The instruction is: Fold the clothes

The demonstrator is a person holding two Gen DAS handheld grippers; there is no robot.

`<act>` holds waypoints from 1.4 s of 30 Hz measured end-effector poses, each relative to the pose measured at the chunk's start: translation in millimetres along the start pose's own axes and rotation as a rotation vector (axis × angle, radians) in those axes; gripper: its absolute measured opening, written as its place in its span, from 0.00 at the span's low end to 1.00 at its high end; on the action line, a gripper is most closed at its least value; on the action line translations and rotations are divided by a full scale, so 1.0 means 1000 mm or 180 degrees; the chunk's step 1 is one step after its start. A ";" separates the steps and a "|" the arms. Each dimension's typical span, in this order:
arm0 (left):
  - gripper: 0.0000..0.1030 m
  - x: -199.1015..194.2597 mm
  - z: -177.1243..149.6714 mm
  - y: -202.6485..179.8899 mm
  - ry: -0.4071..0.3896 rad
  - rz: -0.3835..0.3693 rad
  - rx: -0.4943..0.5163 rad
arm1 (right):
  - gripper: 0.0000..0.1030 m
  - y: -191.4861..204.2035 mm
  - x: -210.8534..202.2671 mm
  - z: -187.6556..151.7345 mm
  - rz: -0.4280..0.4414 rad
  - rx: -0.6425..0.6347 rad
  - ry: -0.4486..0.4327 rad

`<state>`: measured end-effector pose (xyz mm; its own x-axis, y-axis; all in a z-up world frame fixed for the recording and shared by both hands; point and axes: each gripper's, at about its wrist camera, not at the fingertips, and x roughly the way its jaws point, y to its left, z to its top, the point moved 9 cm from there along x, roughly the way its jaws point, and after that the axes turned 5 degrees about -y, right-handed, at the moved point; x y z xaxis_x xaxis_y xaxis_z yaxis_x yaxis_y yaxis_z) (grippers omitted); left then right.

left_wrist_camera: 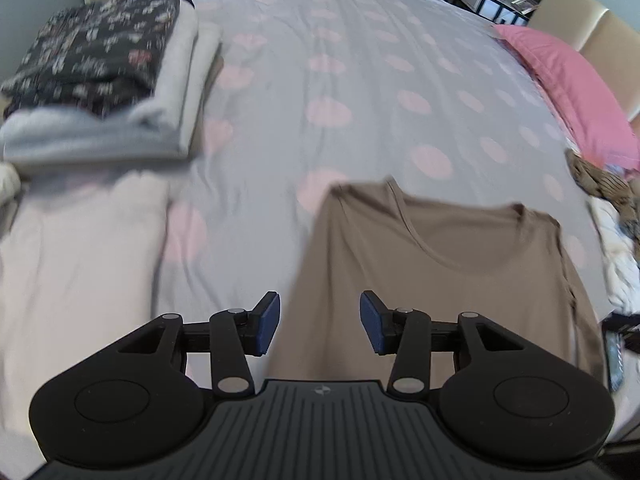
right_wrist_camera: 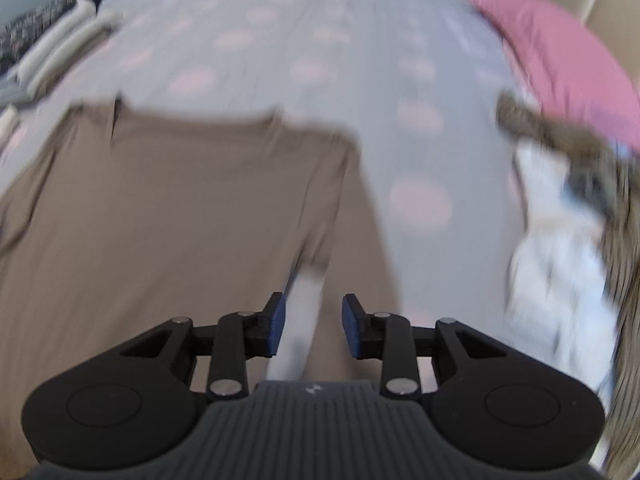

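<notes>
One tan shirt (left_wrist_camera: 440, 280) flat on the bed (left_wrist_camera: 320, 80), neckline toward 12, both claws, left (left_wrist_camera: 319, 322) and right (right_wrist_camera: 313, 325), agape and empty above its hem; one folded stack (left_wrist_camera: 100, 76) at 10, one pink pillow (left_wrist_camera: 568, 92) at 2, unfolded heap (right_wrist_camera: 580, 208) at 3.

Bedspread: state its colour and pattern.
Grey bedspread with pink dots; clearest in the left wrist view.

Motion blur smears the right-side clothes pile (right_wrist_camera: 560, 248); the tan shirt's (right_wrist_camera: 160, 220) hem is cut off.
</notes>
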<state>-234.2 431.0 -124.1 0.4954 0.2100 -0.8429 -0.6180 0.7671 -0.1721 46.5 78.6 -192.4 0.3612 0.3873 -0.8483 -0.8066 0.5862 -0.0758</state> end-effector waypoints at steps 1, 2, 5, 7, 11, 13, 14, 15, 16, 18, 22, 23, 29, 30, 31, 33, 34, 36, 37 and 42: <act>0.41 -0.004 -0.009 -0.001 0.0024 0.0004 0.0019 | 0.34 0.006 0.003 -0.016 -0.0024 0.0013 0.0107; 0.41 -0.006 -0.019 -0.002 0.0052 0.0025 0.0049 | 0.34 0.012 0.005 -0.032 -0.0049 0.0023 0.0212; 0.42 -0.009 -0.049 -0.001 0.0160 0.0110 0.0139 | 0.33 0.028 0.009 -0.068 -0.0172 -0.0090 0.0366; 0.42 -0.006 -0.068 -0.001 0.0256 0.0163 0.0183 | 0.33 0.035 0.010 -0.080 -0.0304 -0.0335 0.0362; 0.42 0.007 -0.098 0.001 0.0439 0.0338 0.0355 | 0.34 0.042 0.014 -0.089 -0.0467 -0.0755 0.0354; 0.42 0.012 -0.106 0.002 0.0492 0.0438 0.0441 | 0.34 0.043 0.017 -0.091 -0.0496 -0.0861 0.0363; 0.42 0.012 -0.108 0.001 0.0496 0.0462 0.0464 | 0.34 0.041 0.017 -0.090 -0.0480 -0.0831 0.0370; 0.42 0.011 -0.108 0.001 0.0486 0.0466 0.0476 | 0.34 0.040 0.017 -0.090 -0.0463 -0.0801 0.0377; 0.42 0.011 -0.109 0.000 0.0471 0.0461 0.0482 | 0.33 0.038 0.018 -0.089 -0.0446 -0.0771 0.0385; 0.42 0.009 -0.107 -0.002 0.0430 0.0422 0.0468 | 0.32 0.035 0.018 -0.088 -0.0401 -0.0694 0.0410; 0.42 0.010 -0.104 -0.008 0.0398 0.0393 0.0479 | 0.07 0.028 0.016 -0.091 -0.0325 -0.0641 0.0427; 0.42 0.010 -0.103 -0.009 0.0395 0.0386 0.0484 | 0.02 0.027 0.015 -0.089 -0.0336 -0.0649 0.0417; 0.42 0.010 -0.098 -0.020 0.0346 0.0325 0.0565 | 0.01 0.001 0.000 -0.078 -0.0400 -0.0448 0.0323; 0.42 0.010 -0.097 -0.022 0.0337 0.0313 0.0583 | 0.01 -0.006 -0.004 -0.075 -0.0404 -0.0377 0.0307; 0.42 0.010 -0.097 -0.024 0.0330 0.0297 0.0600 | 0.01 -0.011 -0.007 -0.072 -0.0406 -0.0306 0.0291; 0.42 0.010 -0.095 -0.029 0.0311 0.0261 0.0636 | 0.01 -0.018 -0.013 -0.069 -0.0375 -0.0165 0.0252; 0.42 0.010 -0.095 -0.030 0.0304 0.0250 0.0653 | 0.01 -0.021 -0.015 -0.067 -0.0362 -0.0100 0.0231; 0.42 0.009 -0.094 -0.034 0.0290 0.0226 0.0686 | 0.01 -0.026 -0.021 -0.056 -0.0431 -0.0106 0.0131; 0.42 0.009 -0.093 -0.035 0.0288 0.0215 0.0696 | 0.01 -0.029 -0.024 -0.049 -0.0473 -0.0110 0.0079; 0.42 0.010 -0.092 -0.036 0.0293 0.0182 0.0685 | 0.01 -0.084 -0.039 -0.013 -0.0828 -0.0028 -0.0049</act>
<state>-263.0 349.4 -173.4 0.3995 0.2084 -0.8927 -0.4942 0.8691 -0.0183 94.1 5.6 -160.0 0.5641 0.2350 -0.7916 -0.6896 0.6613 -0.2951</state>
